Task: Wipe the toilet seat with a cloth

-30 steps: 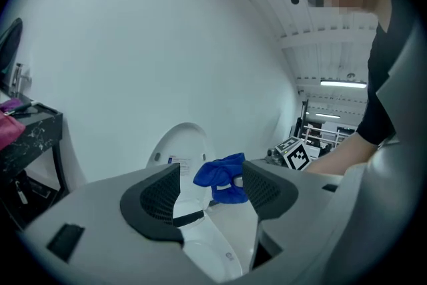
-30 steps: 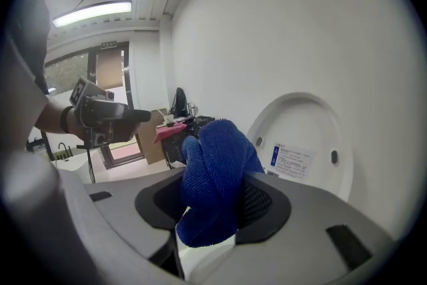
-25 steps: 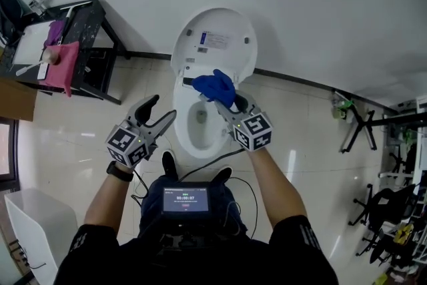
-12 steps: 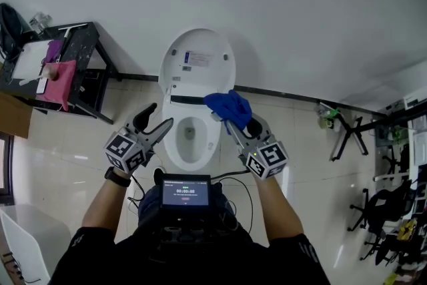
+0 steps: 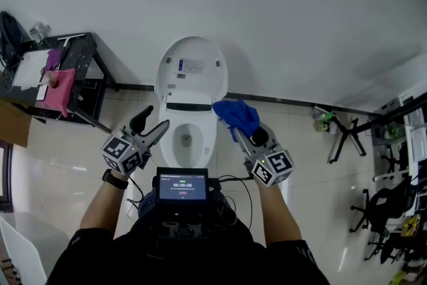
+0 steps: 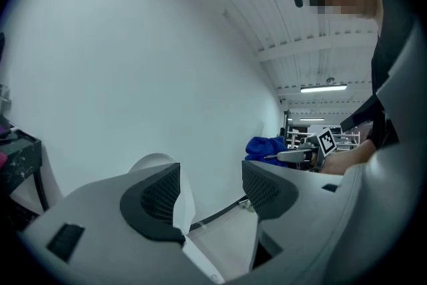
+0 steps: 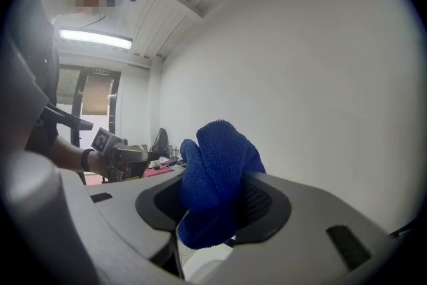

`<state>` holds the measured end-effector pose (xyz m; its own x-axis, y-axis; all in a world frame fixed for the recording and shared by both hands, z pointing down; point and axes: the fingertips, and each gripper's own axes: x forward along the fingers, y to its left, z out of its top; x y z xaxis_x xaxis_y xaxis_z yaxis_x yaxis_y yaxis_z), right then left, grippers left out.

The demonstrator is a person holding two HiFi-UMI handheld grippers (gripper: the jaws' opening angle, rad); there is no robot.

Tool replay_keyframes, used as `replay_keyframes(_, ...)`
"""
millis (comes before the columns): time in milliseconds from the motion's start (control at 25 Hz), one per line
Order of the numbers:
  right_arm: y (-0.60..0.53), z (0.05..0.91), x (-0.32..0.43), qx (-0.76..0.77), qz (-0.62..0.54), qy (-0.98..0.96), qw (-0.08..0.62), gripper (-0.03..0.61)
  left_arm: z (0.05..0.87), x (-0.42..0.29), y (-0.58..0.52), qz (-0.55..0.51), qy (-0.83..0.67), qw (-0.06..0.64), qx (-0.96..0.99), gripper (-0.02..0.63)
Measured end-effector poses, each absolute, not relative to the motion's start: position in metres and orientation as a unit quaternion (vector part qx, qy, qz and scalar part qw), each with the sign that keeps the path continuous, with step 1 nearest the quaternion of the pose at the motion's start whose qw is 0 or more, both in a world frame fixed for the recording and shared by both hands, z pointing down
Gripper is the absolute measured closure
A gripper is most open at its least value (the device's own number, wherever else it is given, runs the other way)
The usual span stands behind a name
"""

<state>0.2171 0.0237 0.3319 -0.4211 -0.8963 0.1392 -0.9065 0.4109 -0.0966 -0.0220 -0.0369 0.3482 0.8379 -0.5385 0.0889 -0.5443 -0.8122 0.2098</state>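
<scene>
A white toilet [image 5: 187, 118] stands against the wall with its lid [image 5: 191, 71] up and its seat [image 5: 169, 141] down around the bowl. My right gripper [image 5: 237, 125] is shut on a blue cloth [image 5: 236, 116] [image 7: 213, 177], held to the right of the bowl, off the seat. The cloth bulges up between the jaws in the right gripper view. My left gripper [image 5: 152, 127] [image 6: 210, 193] hangs open and empty left of the bowl, pointing at the wall; the raised lid [image 6: 152, 162] shows behind its left jaw.
A black table [image 5: 63, 70] with a pink cloth [image 5: 57, 90] draped over it stands at the left against the wall. Black stands [image 5: 350, 130] and gear sit at the right. A screen [image 5: 183, 185] hangs at my chest. The floor [image 5: 67, 157] is pale tile.
The right gripper and blue cloth have come off the seat's back and drawn to the right of the bowl. The head view has pulled back, and the left gripper stays open.
</scene>
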Motion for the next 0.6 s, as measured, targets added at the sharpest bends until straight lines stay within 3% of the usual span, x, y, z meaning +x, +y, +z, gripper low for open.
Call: replay_keyframes(600, 0.033, 0.316, 0.222, 0.539, 0.066, -0.840, 0.016, 0.390, 0.341, -0.022, -0.026, 0.015, -0.277, 0.098, 0.956, 0.328)
